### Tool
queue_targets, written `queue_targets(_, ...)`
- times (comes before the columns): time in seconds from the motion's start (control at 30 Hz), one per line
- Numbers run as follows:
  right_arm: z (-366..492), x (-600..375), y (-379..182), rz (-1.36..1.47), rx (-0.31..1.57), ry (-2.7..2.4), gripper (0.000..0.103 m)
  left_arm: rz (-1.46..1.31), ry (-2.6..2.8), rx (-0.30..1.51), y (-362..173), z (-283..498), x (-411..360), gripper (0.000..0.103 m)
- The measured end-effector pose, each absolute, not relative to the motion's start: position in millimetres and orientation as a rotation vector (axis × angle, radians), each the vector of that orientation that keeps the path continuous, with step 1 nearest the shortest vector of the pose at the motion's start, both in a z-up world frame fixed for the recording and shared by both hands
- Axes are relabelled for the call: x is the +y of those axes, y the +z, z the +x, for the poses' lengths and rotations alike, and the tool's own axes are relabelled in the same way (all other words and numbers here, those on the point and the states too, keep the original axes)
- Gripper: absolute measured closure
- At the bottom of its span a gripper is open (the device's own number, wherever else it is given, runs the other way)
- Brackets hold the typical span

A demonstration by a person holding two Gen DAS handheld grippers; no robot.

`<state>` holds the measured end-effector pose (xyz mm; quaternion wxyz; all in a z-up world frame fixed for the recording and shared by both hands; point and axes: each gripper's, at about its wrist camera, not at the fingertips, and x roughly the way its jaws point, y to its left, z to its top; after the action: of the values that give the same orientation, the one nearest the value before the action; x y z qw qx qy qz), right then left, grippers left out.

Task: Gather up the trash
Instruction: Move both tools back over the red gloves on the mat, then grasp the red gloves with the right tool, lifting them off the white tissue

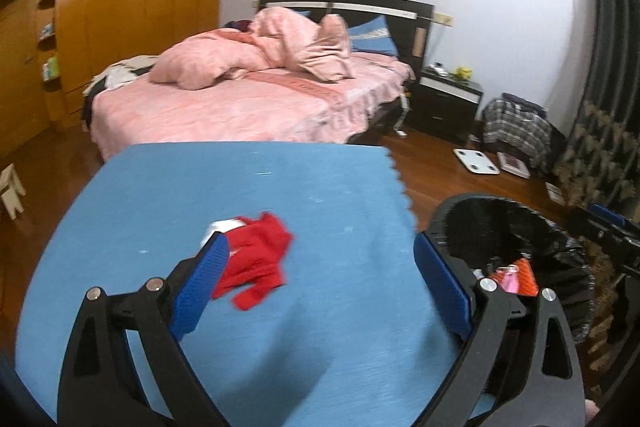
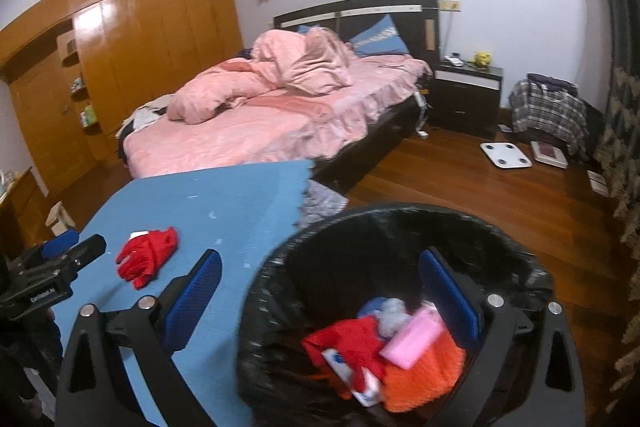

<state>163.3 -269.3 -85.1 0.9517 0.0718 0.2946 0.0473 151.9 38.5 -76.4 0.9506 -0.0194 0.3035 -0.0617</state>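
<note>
A crumpled red wrapper with a white scrap at its far edge lies on the blue table. My left gripper is open and empty above the table, its left finger just beside the wrapper. The wrapper also shows in the right wrist view. A black-lined trash bin stands at the table's right edge and holds red, orange, pink and blue trash. My right gripper is open and empty over the bin's mouth. The left gripper body shows at the far left.
A bed with pink bedding stands behind the table. A dark nightstand, a white scale and a plaid pile are on the wood floor to the right. A wooden wardrobe fills the left wall.
</note>
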Motion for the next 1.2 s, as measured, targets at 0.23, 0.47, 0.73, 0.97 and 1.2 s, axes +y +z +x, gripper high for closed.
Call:
queue_targets(0.23, 187, -211, -88, 0.102, 0.614, 0.189, 0.006, -0.052, -0.032, 0.616, -81, 152, 86, 0.012)
queue_targets(0.47, 211, -157, -101, 0.076, 0.642, 0.263, 0.006, -0.052, 0.041, 0.622, -96, 157, 126, 0.012)
queue_targets(0.73, 231, -105, -131, 0.045, 0.698, 0.328, 0.006, -0.084, 0.088, 0.647, -113, 165, 159, 0.012)
queue_targets(0.97, 246, -72, -148, 0.009, 0.713, 0.378, 0.007, -0.101, 0.114, 0.66, -125, 175, 178, 0.012)
queue_targets(1.2, 261, -45, -165, -0.022, 0.746, 0.424, 0.013, -0.11, 0.118, 0.667, -133, 182, 186, 0.012)
